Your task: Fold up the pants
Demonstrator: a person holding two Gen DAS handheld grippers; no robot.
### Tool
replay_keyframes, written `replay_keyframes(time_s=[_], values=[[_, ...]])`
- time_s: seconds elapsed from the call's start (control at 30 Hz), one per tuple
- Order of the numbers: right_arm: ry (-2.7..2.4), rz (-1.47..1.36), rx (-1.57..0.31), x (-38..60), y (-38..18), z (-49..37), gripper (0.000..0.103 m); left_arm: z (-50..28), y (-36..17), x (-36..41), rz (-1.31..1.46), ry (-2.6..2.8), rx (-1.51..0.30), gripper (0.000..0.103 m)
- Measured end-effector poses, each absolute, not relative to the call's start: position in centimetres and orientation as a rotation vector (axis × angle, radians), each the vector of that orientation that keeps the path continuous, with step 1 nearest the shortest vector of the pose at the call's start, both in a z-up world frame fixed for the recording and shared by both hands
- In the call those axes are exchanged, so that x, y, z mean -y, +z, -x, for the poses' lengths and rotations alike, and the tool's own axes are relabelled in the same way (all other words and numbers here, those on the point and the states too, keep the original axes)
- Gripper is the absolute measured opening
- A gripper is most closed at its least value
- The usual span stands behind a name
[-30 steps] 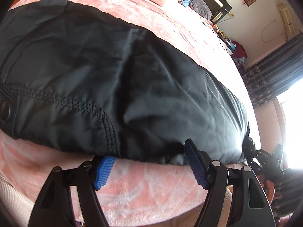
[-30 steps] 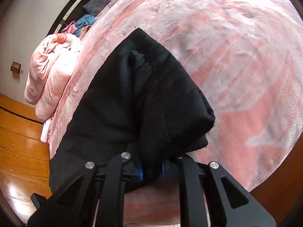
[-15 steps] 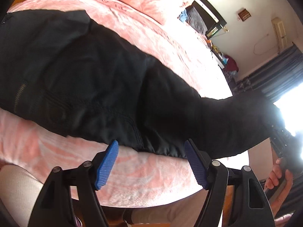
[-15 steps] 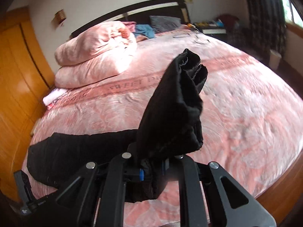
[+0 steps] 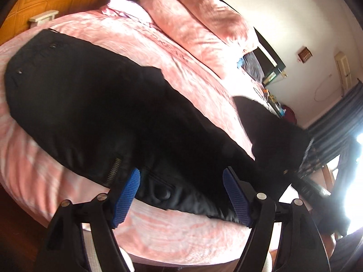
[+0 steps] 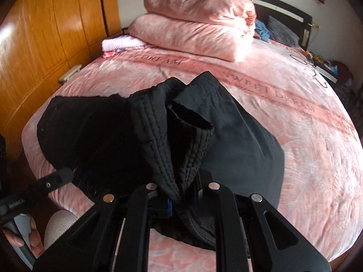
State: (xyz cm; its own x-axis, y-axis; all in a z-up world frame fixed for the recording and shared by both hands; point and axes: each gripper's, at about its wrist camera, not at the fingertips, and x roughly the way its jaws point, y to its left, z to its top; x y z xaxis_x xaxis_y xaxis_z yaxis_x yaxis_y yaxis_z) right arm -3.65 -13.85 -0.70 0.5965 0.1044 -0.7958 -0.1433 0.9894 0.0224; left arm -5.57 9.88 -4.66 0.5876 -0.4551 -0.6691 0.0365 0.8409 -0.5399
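Observation:
Black pants (image 5: 95, 113) lie along the near edge of a pink bed. My left gripper (image 5: 181, 195) is open, its blue pads on either side of the pants' near edge, holding nothing. My right gripper (image 6: 179, 206) is shut on the stitched hem end of the pants legs (image 6: 181, 149) and holds it lifted above the rest of the pants (image 6: 90, 131). In the left wrist view the lifted leg end (image 5: 267, 131) rises at the right. The left gripper's finger (image 6: 56, 178) shows at the left of the right wrist view.
A pink bedspread (image 6: 306, 136) covers the bed. A folded pink duvet (image 6: 195, 22) and white towels (image 6: 120, 43) lie near the dark headboard (image 6: 283, 11). A wooden wardrobe (image 6: 45, 34) stands on the left. Curtains and a bright window (image 5: 340, 136) are at the right.
My right gripper has carried the pants leg end up and over toward the waist end. My left gripper has drawn back from the pants edge, still open.

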Motion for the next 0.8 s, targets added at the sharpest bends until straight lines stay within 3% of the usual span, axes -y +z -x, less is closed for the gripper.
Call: replay_keyframes(time_s=[0.1, 0.17, 0.23, 0.27, 0.3, 0.47, 0.67, 0.8], values=[[0.176, 0.092, -1.004, 11.0, -3.5, 2.8, 0.013, 5.0, -4.9, -11.8, 0.531, -0.272, -0.901, 0.076], [0.186, 0.134, -1.051, 9.6, -5.3, 2.9, 0.022, 4.7, -5.1, -12.7, 0.540, -0.254, -0.902, 0.076], [0.207, 0.158, -1.070, 8.7, -6.0, 3.2, 0.043, 4.2, -5.4, -13.2, 0.550, -0.242, -0.908, 0.076], [0.241, 0.141, -1.070, 8.5, -6.0, 3.6, 0.058, 4.1, -5.5, -13.5, 0.555, -0.237, -0.910, 0.076], [0.269, 0.106, -1.057, 8.6, -5.6, 4.0, 0.064, 4.1, -5.7, -13.4, 0.559, -0.234, -0.911, 0.076], [0.301, -0.004, -1.054, 9.6, -4.4, 4.8, 0.064, 3.6, -6.1, -14.0, 0.566, -0.233, -0.915, 0.076], [0.330, -0.063, -1.059, 9.4, -4.0, 4.6, 0.054, 4.0, -5.7, -13.2, 0.547, -0.255, -0.910, 0.077], [0.391, -0.136, -1.011, 9.8, -2.2, 5.0, 0.057, 4.2, -5.6, -13.1, 0.539, -0.255, -0.909, 0.078]])
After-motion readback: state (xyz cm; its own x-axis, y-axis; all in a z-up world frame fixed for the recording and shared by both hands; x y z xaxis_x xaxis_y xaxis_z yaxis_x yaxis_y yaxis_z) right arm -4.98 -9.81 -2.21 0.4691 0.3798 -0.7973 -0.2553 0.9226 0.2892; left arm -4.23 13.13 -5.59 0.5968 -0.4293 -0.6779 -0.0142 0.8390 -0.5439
